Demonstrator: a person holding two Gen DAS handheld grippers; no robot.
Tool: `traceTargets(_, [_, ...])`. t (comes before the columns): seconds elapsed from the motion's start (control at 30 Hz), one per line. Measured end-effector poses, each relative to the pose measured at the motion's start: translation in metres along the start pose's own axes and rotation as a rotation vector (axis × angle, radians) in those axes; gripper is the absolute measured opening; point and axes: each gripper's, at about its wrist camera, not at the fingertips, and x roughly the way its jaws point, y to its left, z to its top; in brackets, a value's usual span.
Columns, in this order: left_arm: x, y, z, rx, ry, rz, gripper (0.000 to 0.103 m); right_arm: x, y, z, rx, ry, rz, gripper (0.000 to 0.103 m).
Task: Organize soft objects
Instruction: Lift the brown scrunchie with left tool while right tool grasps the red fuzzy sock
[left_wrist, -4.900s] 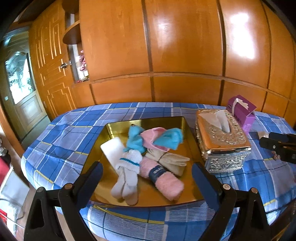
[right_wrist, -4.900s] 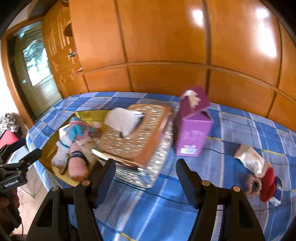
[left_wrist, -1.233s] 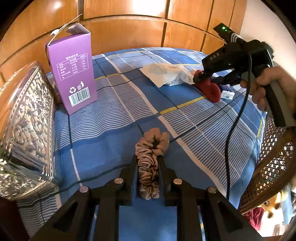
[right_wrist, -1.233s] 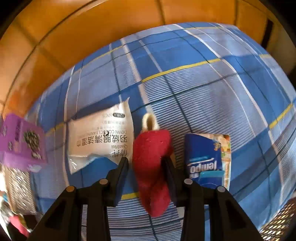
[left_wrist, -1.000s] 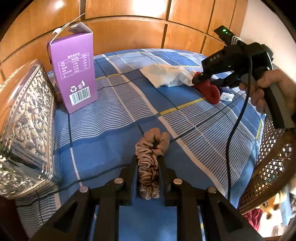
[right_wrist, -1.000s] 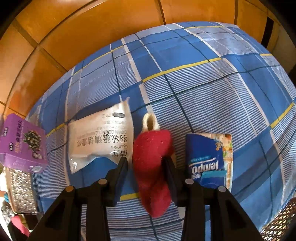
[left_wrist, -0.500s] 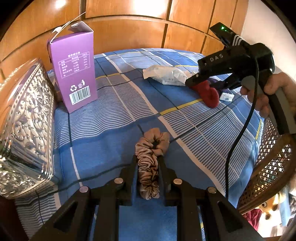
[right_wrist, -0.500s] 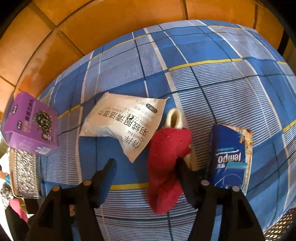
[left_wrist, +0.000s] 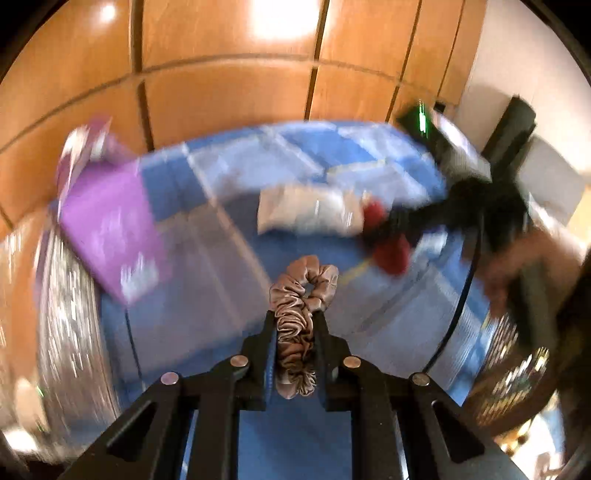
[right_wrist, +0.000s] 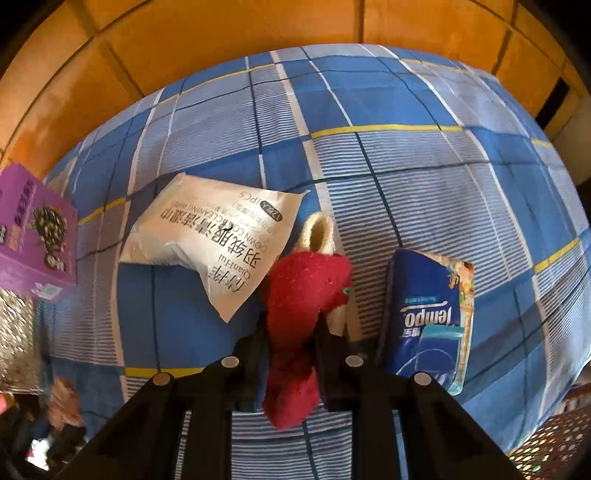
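Two claws each grip one soft thing above a blue checked cloth (right_wrist: 424, 177). Whether that cloth covers a worktop or a bed cannot be told.

From the left wrist view, which is smeared by motion, a shiny silver box (left_wrist: 70, 325) sits far to the left of the left claw (left_wrist: 297, 332), and a purple carton (left_wrist: 110, 225) stands ahead and to the left of it. The left claw is closed narrow on a beige satin scrunchie (left_wrist: 301, 295); the near half of the scrunchie is squeezed between the fingers and its loop pokes out past the tips. Ahead and to the right lie a pale packet (left_wrist: 306, 214) and a blurred red shape beside the other tool.

From the right wrist view, the purple carton (right_wrist: 35, 236) is far left of the right claw (right_wrist: 291, 328), and the white wipes packet (right_wrist: 218, 243) lies just ahead and to the left, its corner close to the left finger. The right claw is pinched on a red sock (right_wrist: 303, 325), whose cream cuff points away from the claw and whose toe hangs back between the fingers. A blue tissue pack (right_wrist: 428, 317) lies just to the right of the right finger.
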Motion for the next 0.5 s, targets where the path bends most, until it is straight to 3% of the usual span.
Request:
traceTargets(0.13, [-0.004,-0.005,0.060,-0.001,-0.050,0.001,0.017,-0.001,0.010,-0.003,-0.072,-0.015,-0.048,0.024])
traceTargets(0.27, [-0.012,0.010,0.111,-0.027,-0.110,0.040,0.017,0.000,0.011,-0.003,-0.070,-0.021,-0.042,0.024])
traceTargets(0.4, [-0.033,0.061,0.147,-0.138,-0.174,0.128,0.017,-0.001,0.011,-0.005,-0.082,-0.025,-0.050,0.024])
traceTargets(0.5, [-0.058,0.114,0.153,-0.241,-0.209,0.203,0.017,-0.004,0.007,-0.010,-0.080,-0.024,-0.046,0.024])
